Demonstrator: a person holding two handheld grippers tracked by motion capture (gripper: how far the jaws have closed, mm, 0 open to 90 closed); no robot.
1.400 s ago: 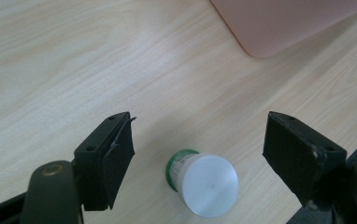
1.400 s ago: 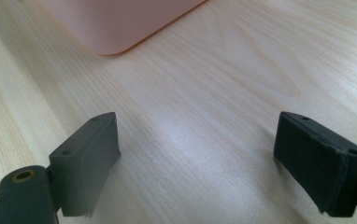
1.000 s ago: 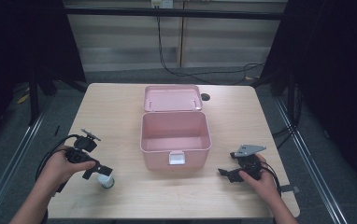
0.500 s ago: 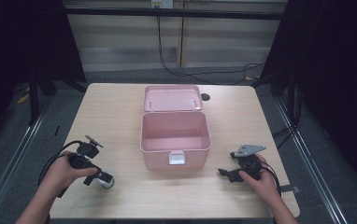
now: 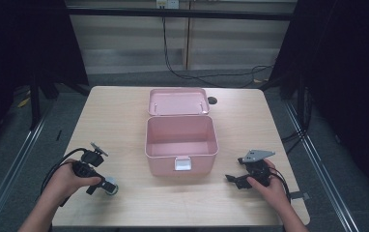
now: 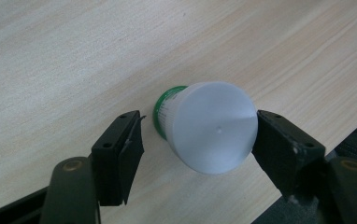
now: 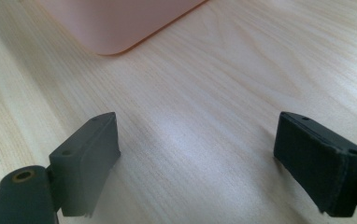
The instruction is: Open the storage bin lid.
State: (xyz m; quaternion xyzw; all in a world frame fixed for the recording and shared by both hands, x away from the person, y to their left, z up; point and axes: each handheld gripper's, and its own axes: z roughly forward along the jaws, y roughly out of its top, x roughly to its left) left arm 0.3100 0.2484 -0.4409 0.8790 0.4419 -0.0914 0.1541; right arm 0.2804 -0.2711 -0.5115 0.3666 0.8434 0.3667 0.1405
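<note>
The white, green-based bottle (image 6: 204, 126) lies on its side at the table's (image 5: 124, 121) seven o'clock corner, long axis running straight away between the closing left gripper's (image 6: 197, 140) jaws, not yet pinched, while the right gripper (image 7: 209, 158) gapes empty at four o'clock.

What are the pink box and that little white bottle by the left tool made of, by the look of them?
Pink box: probably plastic, since its walls are smooth, evenly coloured and rounded, with a soft sheen. Little white bottle: likely plastic too, a matte, slightly translucent white body with a green part at its far end. Table: pale wood-grain surface, perhaps laminate.
</note>
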